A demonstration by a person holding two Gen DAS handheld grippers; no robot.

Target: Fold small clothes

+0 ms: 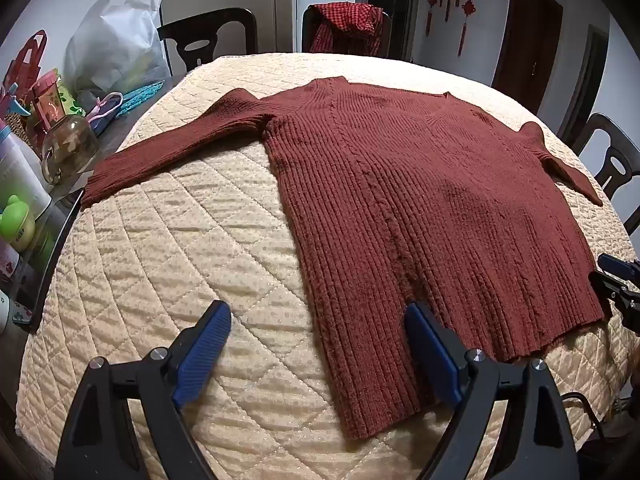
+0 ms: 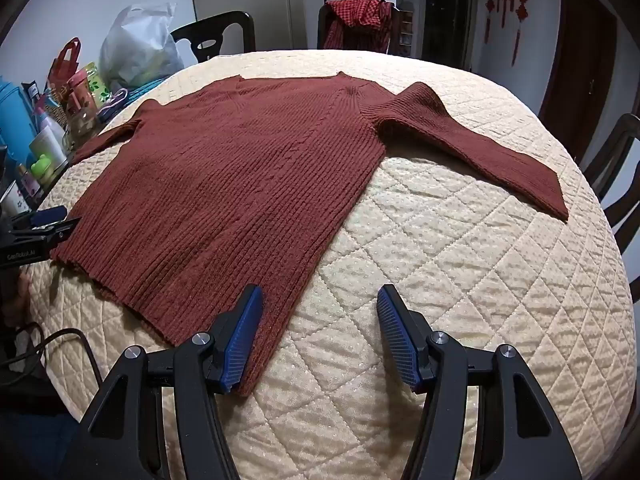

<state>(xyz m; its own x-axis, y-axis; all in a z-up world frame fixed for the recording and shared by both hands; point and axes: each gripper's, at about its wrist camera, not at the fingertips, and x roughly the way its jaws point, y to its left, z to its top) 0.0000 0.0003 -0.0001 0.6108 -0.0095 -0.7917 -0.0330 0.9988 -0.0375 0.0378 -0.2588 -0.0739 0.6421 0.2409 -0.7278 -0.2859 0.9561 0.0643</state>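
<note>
Rust-brown ribbed knit, the sweater [image 1: 420, 200] lies flat, sleeves spread, on the quilted table [image 1: 180, 240]. It looks soft, thick and stretchy, so I'd pinch the hem corners. My left gripper [image 1: 318, 322] and right gripper [image 2: 320, 304] hover there with fingers apart.

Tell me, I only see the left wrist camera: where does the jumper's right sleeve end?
Observer: The right sleeve lies flat, its cuff stopping short of the quilted cover's edge.
Child: Is the right hand-held gripper holding anything?
Observer: No. The right hand-held gripper is open, empty, over the jumper's bottom right corner.
Child: What's past that sleeve?
Observer: A dark chair at the table's right side.
</note>
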